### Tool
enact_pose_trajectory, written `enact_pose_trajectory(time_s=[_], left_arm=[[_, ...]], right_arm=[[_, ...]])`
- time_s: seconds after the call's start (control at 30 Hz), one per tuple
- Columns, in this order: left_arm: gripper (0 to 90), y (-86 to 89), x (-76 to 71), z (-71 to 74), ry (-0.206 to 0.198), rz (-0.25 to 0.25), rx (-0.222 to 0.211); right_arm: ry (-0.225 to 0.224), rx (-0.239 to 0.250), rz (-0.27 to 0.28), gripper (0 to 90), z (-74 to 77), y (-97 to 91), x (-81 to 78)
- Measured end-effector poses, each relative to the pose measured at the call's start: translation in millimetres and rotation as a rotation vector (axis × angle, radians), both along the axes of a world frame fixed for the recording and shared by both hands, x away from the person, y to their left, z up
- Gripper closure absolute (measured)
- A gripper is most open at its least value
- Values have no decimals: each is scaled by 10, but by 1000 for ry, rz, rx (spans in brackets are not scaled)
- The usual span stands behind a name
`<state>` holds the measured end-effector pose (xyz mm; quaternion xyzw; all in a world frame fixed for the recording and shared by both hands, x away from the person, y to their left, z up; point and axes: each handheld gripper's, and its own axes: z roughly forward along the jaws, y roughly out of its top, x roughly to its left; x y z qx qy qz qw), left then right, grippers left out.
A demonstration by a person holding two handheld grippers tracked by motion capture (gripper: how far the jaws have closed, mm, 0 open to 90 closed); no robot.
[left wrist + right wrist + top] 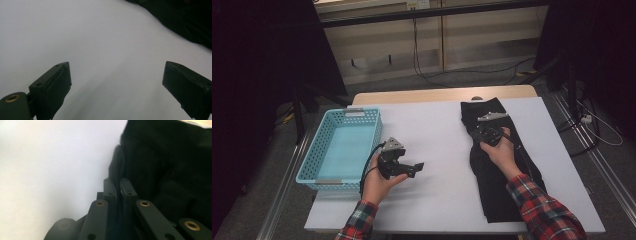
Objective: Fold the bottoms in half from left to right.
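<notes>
Right tongs [119,185] pinch the black cloth's [504,170] edge at 9 o'clock; lift slowly. Left tongs [116,80] wait wide.

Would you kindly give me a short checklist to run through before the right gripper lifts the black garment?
1. Right gripper closed on the edge of the black garment: ok, the jaws stand pinched together with a fold of cloth between them in the right gripper view.
2. Left gripper free: ok, jaws wide apart over bare white table cover, nothing between them.
3. How much cloth the grip holds: cannot tell, the fold is dark and partly hidden.
4. Blue basket ready to receive: ok, it looks empty at the table's left edge.
5. Garment lying flat: not ok, it is bunched near the grip.
</notes>
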<state>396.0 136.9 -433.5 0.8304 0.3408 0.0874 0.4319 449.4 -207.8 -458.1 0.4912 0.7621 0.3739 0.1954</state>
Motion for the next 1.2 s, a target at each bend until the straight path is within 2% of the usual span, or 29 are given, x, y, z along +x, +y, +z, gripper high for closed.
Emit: enact_pose_trajectory(time_s=[0.13,0.23,0.3,0.4,0.53,0.63,0.73,0.87,1.0,1.07,1.1,1.17,1.2], left_arm=[[83,17,3,5,7,-3,1],[83,19,1,19,4,3,-6],[83,18,5,25,1,4,-7],[83,14,14,26,3,6,0],[83,0,32,36,1,14,-4],[82,1,49,50,3,30,-8],[83,3,72,60,5,43,-10],[83,0,123,72,9,56,-19],[84,7,184,105,16,88,-34],[84,23,220,108,13,105,-35],[84,27,231,104,17,108,-39],[84,30,257,85,21,119,-36],[84,26,264,80,27,117,-35]], right_arm=[[-11,-10,58,862,58,118,-73],[-6,15,99,862,88,195,-141],[-6,0,131,862,87,257,-197],[12,21,187,862,79,337,-291],[9,27,259,862,103,444,-410],[12,42,316,862,100,547,-497],[8,27,384,861,78,656,-584],[27,68,465,861,95,790,-711],[50,77,526,854,78,910,-824],[63,73,545,802,70,938,-841],[59,74,520,722,70,932,-840],[55,94,507,662,108,889,-832],[36,96,483,560,143,858,-832]])
